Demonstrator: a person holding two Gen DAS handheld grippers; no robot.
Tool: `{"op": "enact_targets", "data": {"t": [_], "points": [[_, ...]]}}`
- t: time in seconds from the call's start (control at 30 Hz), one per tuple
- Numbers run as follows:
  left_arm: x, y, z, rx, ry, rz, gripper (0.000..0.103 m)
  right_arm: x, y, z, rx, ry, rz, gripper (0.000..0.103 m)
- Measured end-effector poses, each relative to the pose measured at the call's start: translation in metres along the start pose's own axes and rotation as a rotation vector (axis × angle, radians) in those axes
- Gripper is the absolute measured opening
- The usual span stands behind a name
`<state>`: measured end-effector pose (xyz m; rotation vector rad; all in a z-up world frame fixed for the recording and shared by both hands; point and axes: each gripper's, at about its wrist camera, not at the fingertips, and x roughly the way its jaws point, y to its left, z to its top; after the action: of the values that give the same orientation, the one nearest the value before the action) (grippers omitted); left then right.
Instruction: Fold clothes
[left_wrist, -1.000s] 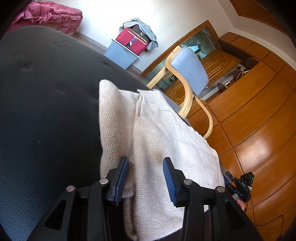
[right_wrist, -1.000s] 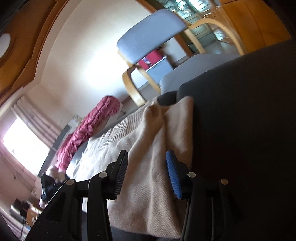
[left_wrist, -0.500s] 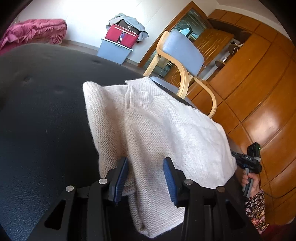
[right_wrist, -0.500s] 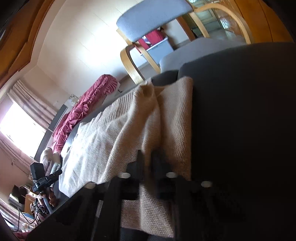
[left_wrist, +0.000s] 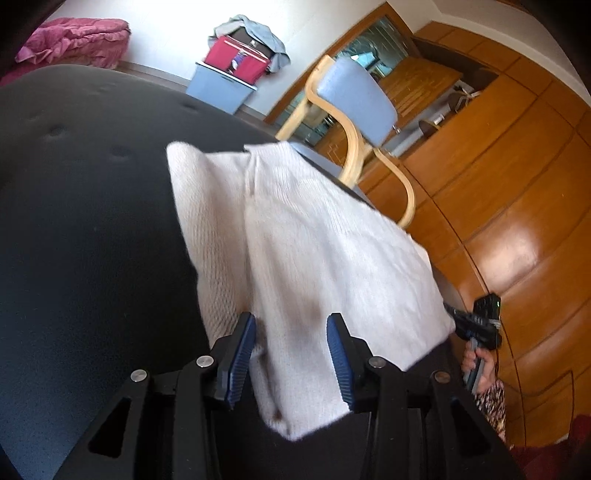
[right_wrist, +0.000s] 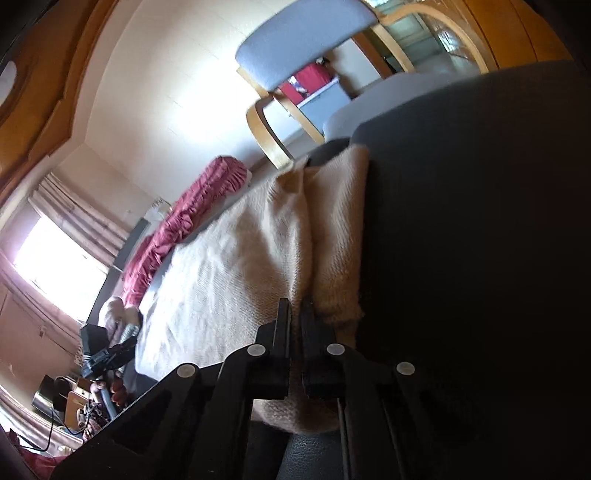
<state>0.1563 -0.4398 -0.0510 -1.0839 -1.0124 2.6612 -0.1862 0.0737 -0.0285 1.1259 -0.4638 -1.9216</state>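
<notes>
Your left claw (left_wrist: 291, 354) stands released, its blue pads either side of the near edge of the cream knit sweater (left_wrist: 314, 251) lying folded on the dark cushion (left_wrist: 85, 240) ahead, while your right claw (right_wrist: 295, 314) is clenched on that sweater's near fold.
</notes>
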Motion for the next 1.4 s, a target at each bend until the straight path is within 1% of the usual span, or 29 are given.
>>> {"op": "enact_targets", "data": {"t": [0.1, 0.17, 0.27, 0.37, 0.4, 0.43, 0.5, 0.6, 0.63, 0.67, 0.7, 0.73, 0.77, 0.8, 0.83, 0.9, 0.97, 1.03, 1.07, 1.1, 1.13, 1.17, 1.2, 1.33, 1.37, 1.4], "points": [[-0.001, -0.002, -0.002, 0.001, 0.012, -0.042, 0.040, 0.001, -0.004, 0.001, 0.020, 0.000, 0.019, 0.005], [-0.004, -0.006, -0.003, 0.019, 0.001, -0.091, 0.041, 0.001, -0.005, 0.001, 0.029, 0.000, 0.028, 0.005], [-0.009, -0.016, -0.007, 0.084, -0.023, -0.133, 0.041, 0.002, -0.007, -0.001, 0.028, 0.001, 0.028, 0.005], [-0.007, -0.026, -0.016, 0.146, 0.006, -0.164, 0.041, 0.000, -0.009, 0.000, 0.033, 0.001, 0.033, 0.005], [-0.005, -0.029, -0.019, 0.161, 0.021, -0.163, 0.041, -0.001, -0.010, -0.001, 0.035, 0.001, 0.034, 0.005], [-0.003, -0.031, -0.021, 0.175, 0.043, -0.140, 0.041, -0.001, -0.010, -0.002, 0.036, 0.001, 0.035, 0.005], [0.006, -0.032, -0.022, 0.195, 0.090, -0.064, 0.039, -0.002, -0.011, -0.004, 0.036, 0.002, 0.034, 0.005], [0.005, -0.030, -0.019, 0.167, 0.087, -0.051, 0.039, -0.003, -0.011, -0.005, 0.036, 0.004, 0.033, 0.005], [0.003, -0.029, -0.018, 0.153, 0.086, -0.057, 0.037, -0.003, -0.011, -0.005, 0.036, 0.004, 0.033, 0.005], [0.001, -0.028, -0.020, 0.135, 0.090, -0.087, 0.036, -0.003, -0.011, -0.005, 0.036, 0.004, 0.033, 0.005], [0.000, -0.027, -0.023, 0.115, 0.103, -0.136, 0.029, -0.003, -0.011, -0.005, 0.038, 0.005, 0.035, 0.005], [-0.001, -0.026, -0.026, 0.108, 0.114, -0.157, 0.026, -0.003, -0.011, -0.005, 0.040, 0.005, 0.038, 0.005], [-0.001, -0.027, -0.028, 0.120, 0.123, -0.134, 0.020, -0.004, -0.011, -0.005, 0.042, 0.005, 0.040, 0.005], [-0.002, -0.028, -0.031, 0.133, 0.133, -0.112, 0.011, -0.004, -0.012, -0.005, 0.044, 0.005, 0.043, 0.005], [-0.004, -0.028, -0.034, 0.140, 0.137, -0.097, 0.006, -0.004, -0.012, -0.005, 0.046, 0.005, 0.044, 0.005], [-0.013, -0.021, -0.037, 0.116, 0.127, -0.109, 0.004, -0.004, -0.012, -0.005, 0.047, 0.006, 0.046, 0.006], [-0.020, -0.013, -0.038, 0.098, 0.103, -0.088, 0.004, -0.004, -0.011, -0.005, 0.045, 0.013, 0.052, 0.006], [-0.022, -0.008, -0.037, 0.070, 0.095, -0.087, 0.005, -0.004, -0.009, -0.006, 0.029, 0.028, 0.067, 0.012], [-0.021, -0.006, -0.036, 0.052, 0.093, -0.092, 0.008, -0.004, -0.006, -0.006, 0.011, 0.040, 0.081, 0.021], [-0.018, -0.004, -0.035, 0.030, 0.092, -0.098, 0.016, -0.005, -0.003, -0.006, -0.006, 0.053, 0.094, 0.032], [-0.015, -0.002, -0.034, 0.009, 0.090, -0.104, 0.022, -0.006, 0.001, -0.007, -0.029, 0.066, 0.101, 0.037], [-0.012, -0.001, -0.032, -0.010, 0.087, -0.111, 0.024, -0.006, 0.006, -0.008, -0.061, 0.081, 0.090, 0.043], [-0.010, -0.001, -0.032, -0.016, 0.084, -0.116, 0.024, -0.006, 0.010, -0.010, -0.085, 0.093, 0.070, 0.043], [-0.010, -0.001, -0.029, -0.002, 0.073, -0.101, 0.023, -0.004, 0.018, -0.014, -0.131, 0.105, 0.017, 0.043], [-0.010, -0.002, -0.029, 0.001, 0.070, -0.098, 0.019, -0.003, 0.020, -0.014, -0.135, 0.105, 0.001, 0.035], [-0.010, -0.002, -0.028, 0.005, 0.067, -0.094, 0.011, -0.004, 0.021, -0.015, -0.131, 0.101, -0.001, 0.017]]}}
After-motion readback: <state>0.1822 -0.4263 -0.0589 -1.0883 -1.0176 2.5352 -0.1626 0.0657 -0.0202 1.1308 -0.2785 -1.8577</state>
